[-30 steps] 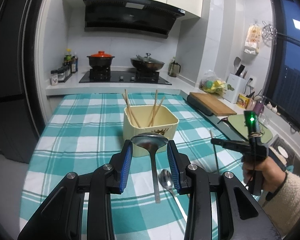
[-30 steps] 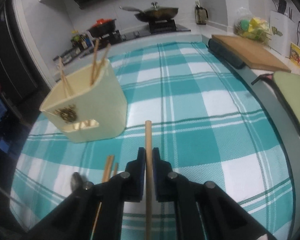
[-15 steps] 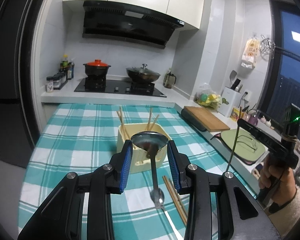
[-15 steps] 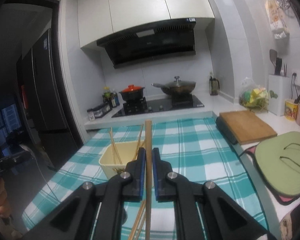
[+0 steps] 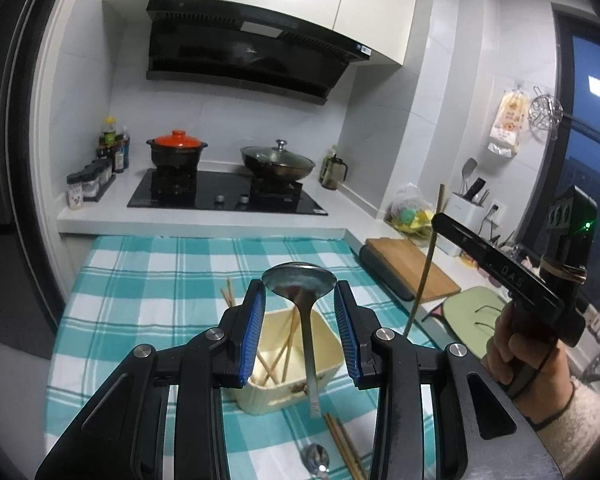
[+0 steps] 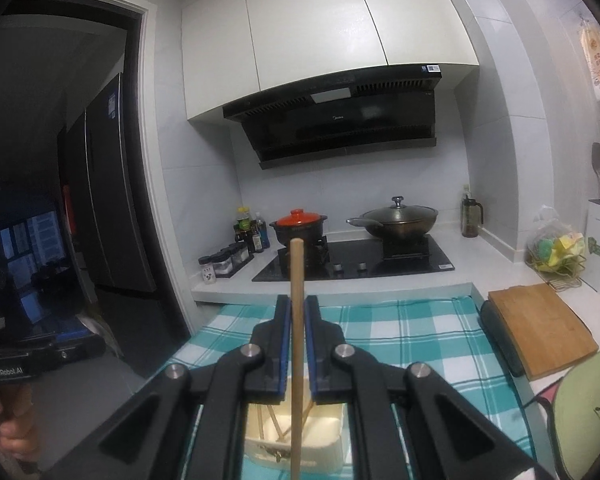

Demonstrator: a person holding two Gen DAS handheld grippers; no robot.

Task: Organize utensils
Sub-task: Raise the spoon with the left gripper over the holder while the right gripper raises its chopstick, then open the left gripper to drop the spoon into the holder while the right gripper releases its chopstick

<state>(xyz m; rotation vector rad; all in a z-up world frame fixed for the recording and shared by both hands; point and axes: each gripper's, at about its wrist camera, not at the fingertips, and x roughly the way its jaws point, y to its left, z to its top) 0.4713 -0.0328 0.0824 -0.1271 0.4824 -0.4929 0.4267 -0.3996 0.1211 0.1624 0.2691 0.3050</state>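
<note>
- Blue-padded left gripper [image 5: 299, 300], jaws partly apart, clamps a steel ladle [image 5: 300, 286] by its bowl, handle hanging over the cream utensil box [image 5: 324, 364].
- Right gripper [image 6: 297, 320] pinches 1 wooden chopstick [image 6: 297, 276] upright above that box on the teal checked cloth [image 5: 148, 280].
- 2 chopsticks [image 5: 342, 444] and a spoon [image 5: 316, 458] lie beside the box.

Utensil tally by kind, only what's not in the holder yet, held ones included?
Chopsticks: 3 (one in the right hand-held gripper, two on the checked cloth)
Ladle: 1 (in the left hand-held gripper)
Spoon: 1 (on the cloth)
Total: 5 in view
</note>
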